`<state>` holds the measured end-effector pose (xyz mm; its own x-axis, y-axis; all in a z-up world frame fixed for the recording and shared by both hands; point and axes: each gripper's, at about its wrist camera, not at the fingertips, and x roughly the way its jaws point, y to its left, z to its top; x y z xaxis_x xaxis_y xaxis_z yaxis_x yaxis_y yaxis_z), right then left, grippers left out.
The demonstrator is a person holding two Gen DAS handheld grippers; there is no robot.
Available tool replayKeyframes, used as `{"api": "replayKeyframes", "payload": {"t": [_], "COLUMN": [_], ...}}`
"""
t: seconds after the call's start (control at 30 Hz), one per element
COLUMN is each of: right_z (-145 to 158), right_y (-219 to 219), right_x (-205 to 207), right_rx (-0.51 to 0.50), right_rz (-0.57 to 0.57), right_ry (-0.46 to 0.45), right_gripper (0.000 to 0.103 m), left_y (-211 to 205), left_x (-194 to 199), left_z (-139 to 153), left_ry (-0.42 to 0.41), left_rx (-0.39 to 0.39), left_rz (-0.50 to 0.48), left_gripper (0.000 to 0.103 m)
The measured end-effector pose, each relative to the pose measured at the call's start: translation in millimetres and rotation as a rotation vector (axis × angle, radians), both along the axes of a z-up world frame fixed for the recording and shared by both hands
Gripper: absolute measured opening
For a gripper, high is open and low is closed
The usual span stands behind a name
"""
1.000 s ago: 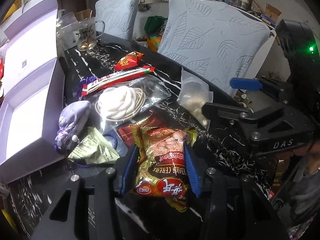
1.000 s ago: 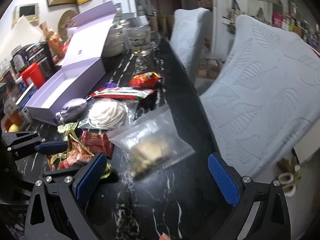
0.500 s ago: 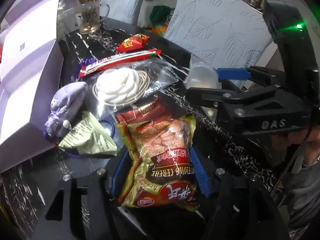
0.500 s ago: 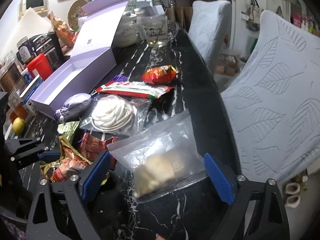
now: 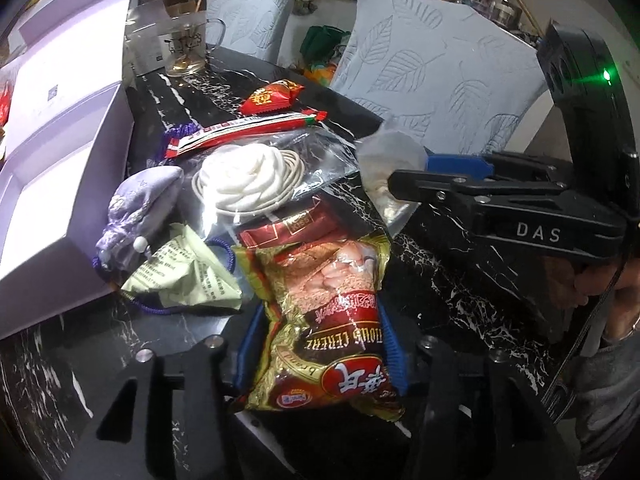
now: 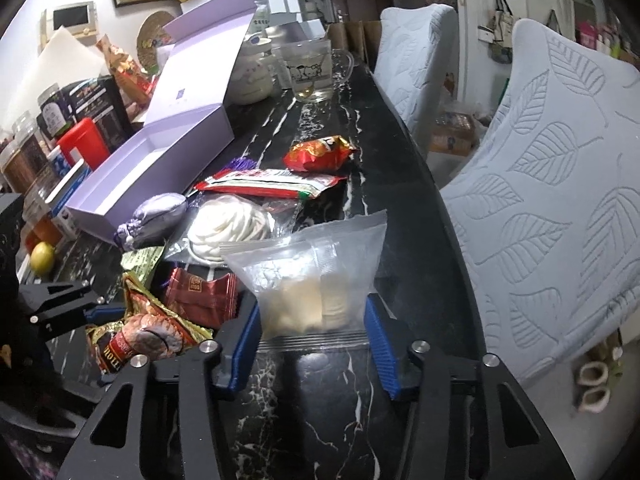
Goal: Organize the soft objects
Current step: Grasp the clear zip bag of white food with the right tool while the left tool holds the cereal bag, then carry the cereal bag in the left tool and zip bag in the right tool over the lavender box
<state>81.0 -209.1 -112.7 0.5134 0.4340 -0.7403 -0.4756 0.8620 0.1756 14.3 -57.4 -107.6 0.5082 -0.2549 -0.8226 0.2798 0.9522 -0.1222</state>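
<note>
A gold-and-red cereal packet (image 5: 320,300) lies on the black marble table (image 5: 460,288), its near end between the blue pads of my left gripper (image 5: 320,348). Those jaws are closing and press on its sides. A clear zip bag with pale pieces (image 6: 316,280) stands upright between the pads of my right gripper (image 6: 314,334), whose jaws are closing and touch both of its sides. In the left wrist view the same clear bag (image 5: 388,152) bulges at the right gripper's tips. The left gripper (image 6: 104,320) shows at the right wrist view's left edge, on the cereal packet (image 6: 148,332).
Beyond lie a dark red packet (image 5: 288,228), a bagged white coil (image 5: 248,184), a lilac pouch (image 5: 140,204), a green paper packet (image 5: 180,276), a long red wrapper (image 5: 244,132) and a small red snack (image 5: 272,98). An open lilac box (image 5: 60,184) stands left, a glass mug (image 5: 186,48) behind. Padded chairs (image 6: 552,184) line the table's right edge.
The right jaws closed from wide apart onto the clear bag, which now stands upright between them. The left jaws loosened briefly on the cereal packet, then narrowed again.
</note>
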Motion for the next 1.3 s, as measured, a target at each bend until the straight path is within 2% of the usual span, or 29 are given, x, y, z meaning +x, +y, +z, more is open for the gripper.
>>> {"api": "replayKeyframes", "payload": {"t": [0.2, 0.67, 0.93, 1.3], "right_z": [1.9, 18.6, 30.1, 49.1], "right_y": [-7.1, -11.1, 3.9, 48.3], "right_x": [-13.2, -68.9, -104.8, -140.8], "right_rx": [0.023, 0.081, 0.11, 0.136], "right_rz": [-0.032, -0.062, -0.021, 0.105], "right_ry": [-0.005, -0.014, -0.026, -0.059], "right_gripper": [0.047, 0.047, 0.047, 0.047], "left_y": [3.8, 19.0, 40.8, 83.9], "left_x": [-10.8, -50.8, -81.5, -120.7], "left_z": [7.5, 32.3, 43.7, 58.2], "left_ry": [-0.019, -0.085, -0.126, -0.194], "left_rx": [-0.004, -0.028, -0.033, -0.02], "left_rz": [0.01, 0.064, 0.141, 0.27], "left_gripper": [0.046, 0.046, 0.046, 0.046]}}
